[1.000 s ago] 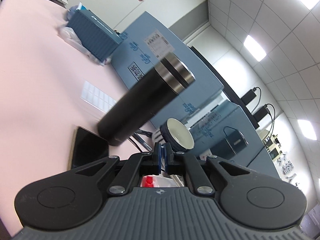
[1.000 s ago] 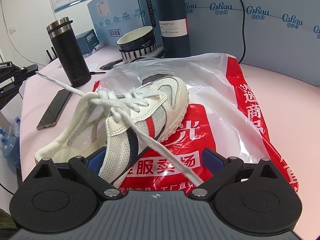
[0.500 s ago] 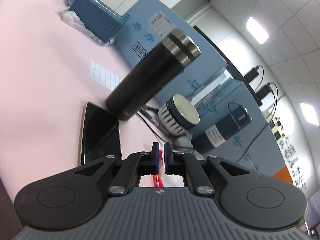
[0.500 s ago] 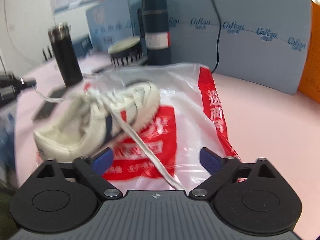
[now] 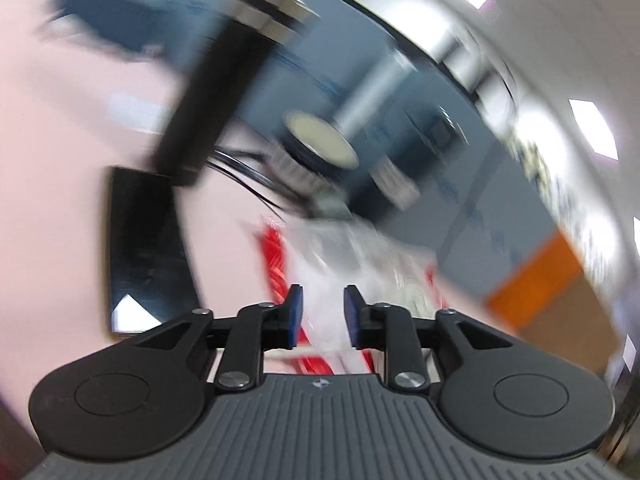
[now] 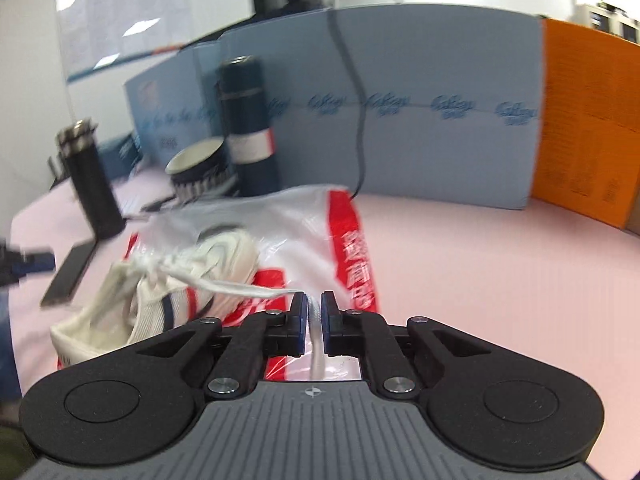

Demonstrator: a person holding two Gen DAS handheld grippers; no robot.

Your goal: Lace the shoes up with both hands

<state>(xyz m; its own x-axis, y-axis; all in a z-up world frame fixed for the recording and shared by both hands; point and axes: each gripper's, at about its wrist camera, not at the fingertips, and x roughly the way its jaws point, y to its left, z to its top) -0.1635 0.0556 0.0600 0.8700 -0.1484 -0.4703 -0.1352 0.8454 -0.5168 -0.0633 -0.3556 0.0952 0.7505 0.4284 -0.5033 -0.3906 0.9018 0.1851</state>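
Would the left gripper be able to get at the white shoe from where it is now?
Probably yes: the left gripper, jaws opening with nothing between them, sits left of the white shoe, with only bare pink table and plastic bag between.

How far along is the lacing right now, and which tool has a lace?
Done: the white shoe on the plastic bag already has laces crossed over its eyelets. In hand: the right tool is shut on one lace end, which runs back to the shoe. The left tool is opening with nothing between its pads; that view is blurred. Left: no bow is visible, so tying remains.
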